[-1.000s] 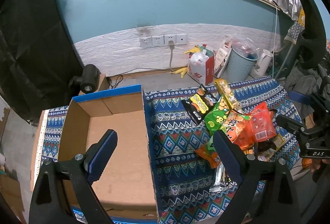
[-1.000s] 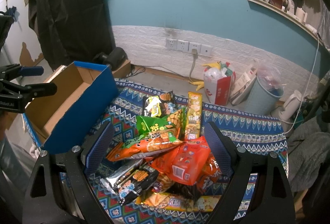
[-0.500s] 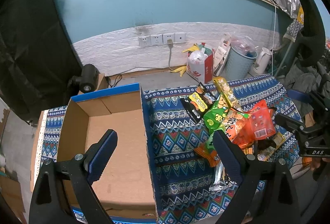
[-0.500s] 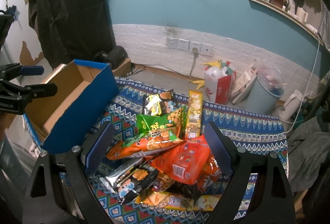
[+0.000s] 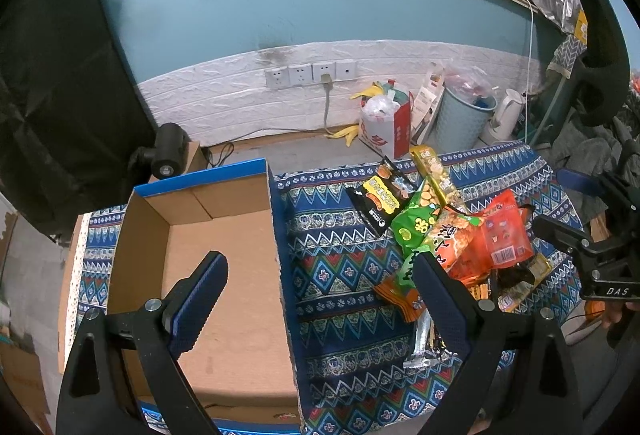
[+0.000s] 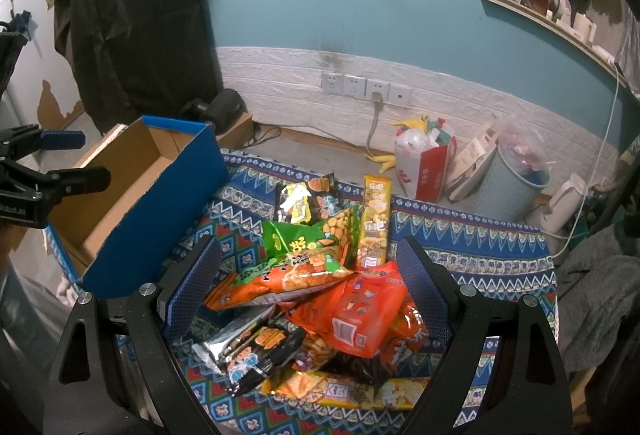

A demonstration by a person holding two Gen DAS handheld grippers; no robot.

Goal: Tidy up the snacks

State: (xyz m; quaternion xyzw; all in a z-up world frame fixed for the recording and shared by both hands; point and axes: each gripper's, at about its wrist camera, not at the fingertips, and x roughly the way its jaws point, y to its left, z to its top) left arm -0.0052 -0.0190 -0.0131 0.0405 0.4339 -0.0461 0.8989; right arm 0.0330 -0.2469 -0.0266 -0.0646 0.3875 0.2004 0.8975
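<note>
A pile of snack packets (image 6: pixel 320 287) lies on a blue patterned cloth (image 6: pixel 460 235); it also shows in the left wrist view (image 5: pixel 452 235). An empty cardboard box with blue sides (image 5: pixel 208 259) stands left of the pile, seen also in the right wrist view (image 6: pixel 132 195). My left gripper (image 5: pixel 320 283) is open and empty, above the box's right wall. My right gripper (image 6: pixel 308 275) is open and empty, just above the pile, its jaws astride an orange-green packet (image 6: pixel 288 275) and a red packet (image 6: pixel 360 311).
A red-white bag (image 6: pixel 424 163), a pale blue bin (image 6: pixel 512 183) and a white kettle (image 6: pixel 560 207) stand on the floor behind the cloth. A black cloth (image 6: pixel 132 27) hangs at the left. Wall sockets (image 6: pixel 364 87) sit on the white brick strip.
Both grippers have drifted very slightly; the views are nearly the same. Both stay open and empty.
</note>
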